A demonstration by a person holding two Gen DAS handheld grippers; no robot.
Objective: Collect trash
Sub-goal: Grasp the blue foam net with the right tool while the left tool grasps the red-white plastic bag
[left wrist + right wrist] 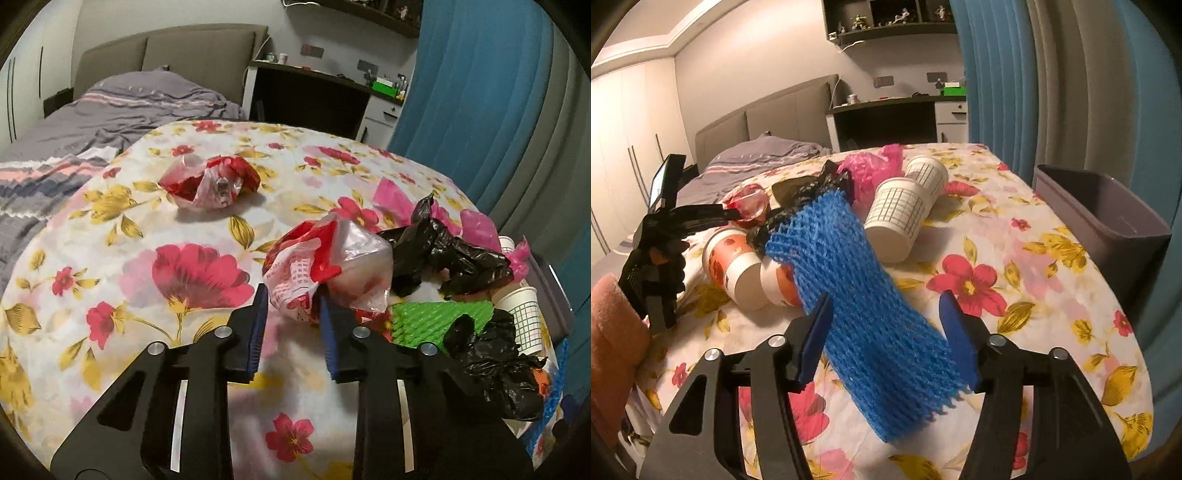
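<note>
Left gripper [293, 295]: black two-finger tool with blue pads, narrowed onto the near edge of a crumpled red-and-clear plastic wrapper [325, 266]; the pads appear to pinch a fold of it.
Right gripper [884, 314]: same build, jaws standing wide; a blue foam mesh sleeve [864, 306] lies between them, and the pads do not clearly press it.
Surface: a table under a white cloth printed with red flowers [1015, 258]; all the trash lies on it.
Middle ground: black crumpled plastic bags [447, 254], a green foam net [439, 321], two white grid-printed paper cups [905, 210] on their sides, and two orange-patterned paper cups [735, 266] tipped over.
Further off: a second crumpled red-and-clear wrapper [210, 181] alone on the cloth, and pink plastic bags [875, 166] behind the cups.
Bin: a dark grey rectangular tub [1108, 214] at the table's right edge, open side up.
Risk, left: the pinch takes only a thin fold, so the slick film may slide free on lifting.
Risk, right: the springy mesh rests partly on the cups; dragging it could roll them off the table.
Risk, shared: the black bags lie against the wrapper and might snag and trail along.
</note>
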